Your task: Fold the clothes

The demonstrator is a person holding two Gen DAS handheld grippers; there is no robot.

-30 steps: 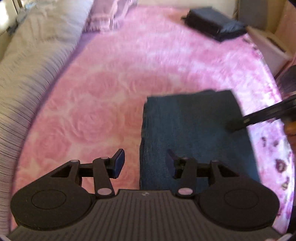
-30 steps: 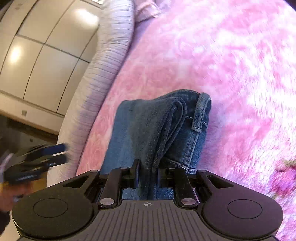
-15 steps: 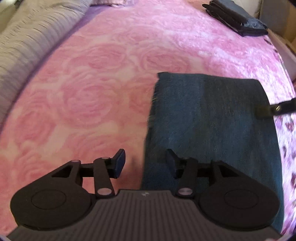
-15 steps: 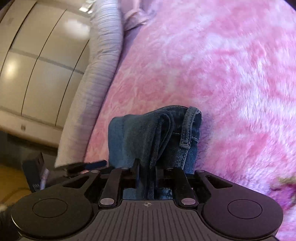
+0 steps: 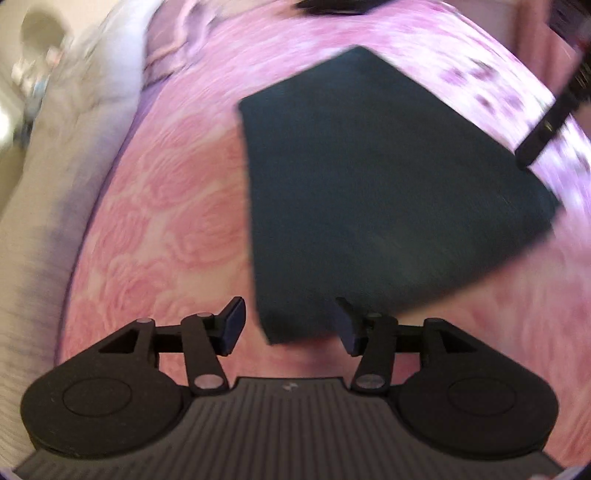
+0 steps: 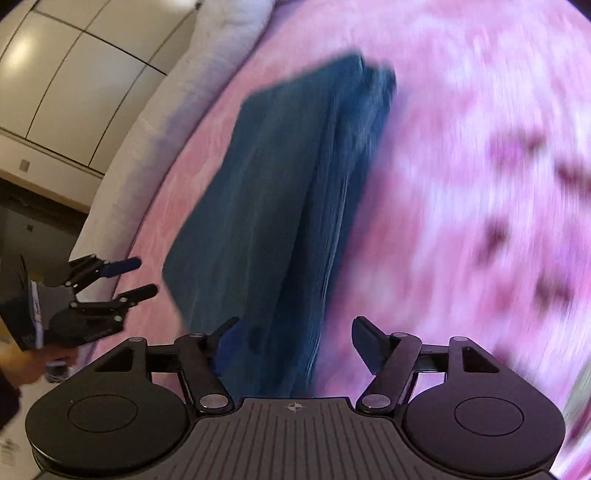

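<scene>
Pink bedspread (image 5: 166, 206) with a raised rose pattern covers the bed, darker purple flower marks (image 6: 524, 229) toward one side, blurred. Pale ribbed bolster or rolled duvet (image 5: 44, 229) runs along the bed's edge, white-grey, touching the pink cover. Purple-lilac pillow (image 5: 177, 40) at the head end, just beside the bolster. Dark folded pile (image 5: 332, 5) at the far edge of the bed, mostly cut off. Cream panelled wardrobe doors (image 6: 59, 74) beyond the bolster, dark floor strip (image 6: 33, 210) below them.

The folded jeans (image 5: 376, 192) lie on the bedspread (image 5: 166, 206), a bolster (image 5: 74, 147) along its left edge.
</scene>
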